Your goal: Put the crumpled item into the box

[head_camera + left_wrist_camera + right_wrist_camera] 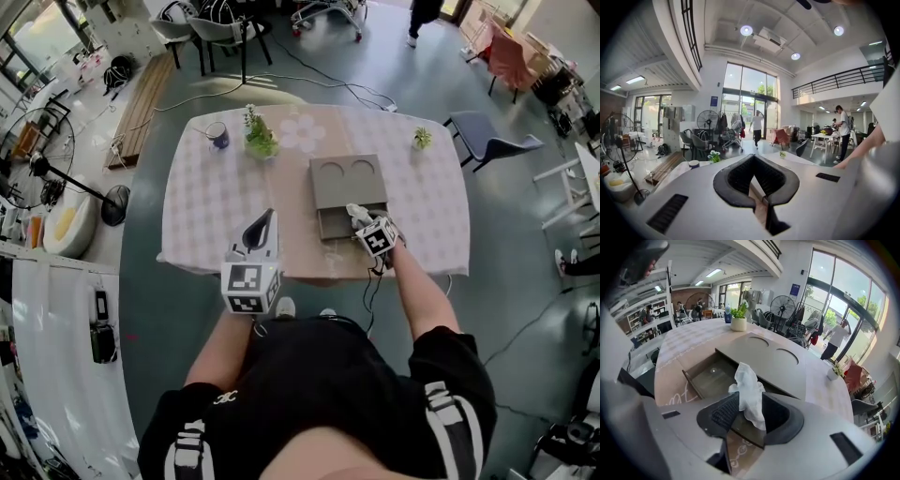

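A crumpled white tissue (749,397) stands between the jaws of my right gripper (750,398), which are spread wide and do not squeeze it. The gripper (360,217) hovers at the front right corner of the open drawer (708,376) of a flat grey box (347,180) with two round recesses in its lid. The tissue (356,212) shows white at that gripper's tip, above the drawer's (334,225) edge. My left gripper (263,221) is held up over the table's near edge, left of the box. Its jaws (753,157) meet at the tip with nothing between them.
The table (211,211) has a pale checked cloth. On its far side stand a potted plant (260,139), a blue mug (217,136) and a small plant (422,139). A blue-grey chair (492,141) stands to the right. A floor fan (42,169) is at the left.
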### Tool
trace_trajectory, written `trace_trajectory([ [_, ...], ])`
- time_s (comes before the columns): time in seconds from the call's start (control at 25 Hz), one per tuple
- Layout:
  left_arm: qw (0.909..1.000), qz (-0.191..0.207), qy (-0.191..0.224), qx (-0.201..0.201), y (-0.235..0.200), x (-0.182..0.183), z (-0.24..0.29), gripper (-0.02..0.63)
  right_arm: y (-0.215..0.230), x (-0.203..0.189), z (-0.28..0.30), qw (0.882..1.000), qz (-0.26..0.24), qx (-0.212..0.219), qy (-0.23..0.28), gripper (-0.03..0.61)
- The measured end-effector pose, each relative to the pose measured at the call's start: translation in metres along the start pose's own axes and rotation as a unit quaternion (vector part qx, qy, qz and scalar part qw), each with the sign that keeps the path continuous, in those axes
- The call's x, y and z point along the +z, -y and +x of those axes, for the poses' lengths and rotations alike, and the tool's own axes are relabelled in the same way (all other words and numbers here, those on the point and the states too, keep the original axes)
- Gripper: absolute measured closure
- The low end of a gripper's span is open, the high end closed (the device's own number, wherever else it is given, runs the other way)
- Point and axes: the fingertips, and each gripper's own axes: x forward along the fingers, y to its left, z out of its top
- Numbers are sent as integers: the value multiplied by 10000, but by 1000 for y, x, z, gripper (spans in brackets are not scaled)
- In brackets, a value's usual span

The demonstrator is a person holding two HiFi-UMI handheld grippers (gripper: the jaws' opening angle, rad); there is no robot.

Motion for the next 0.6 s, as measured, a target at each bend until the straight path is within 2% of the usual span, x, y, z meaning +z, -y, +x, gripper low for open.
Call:
trace_trajectory([
  [0.2,9998,18,41,-185,11,4,8,611,0,12,-26,9981,486,-6,371,442],
  [0.32,9994,50,90,-344,21,8,14,611,5,33,-50,9919,812,-146,967,443],
  [0.44,9986,76,158,-501,31,12,20,612,17,60,-83,9789,1080,-467,1668,443],
  [0.6,9973,95,289,-664,40,21,26,611,31,99,-143,9520,1286,-1029,2579,446],
])
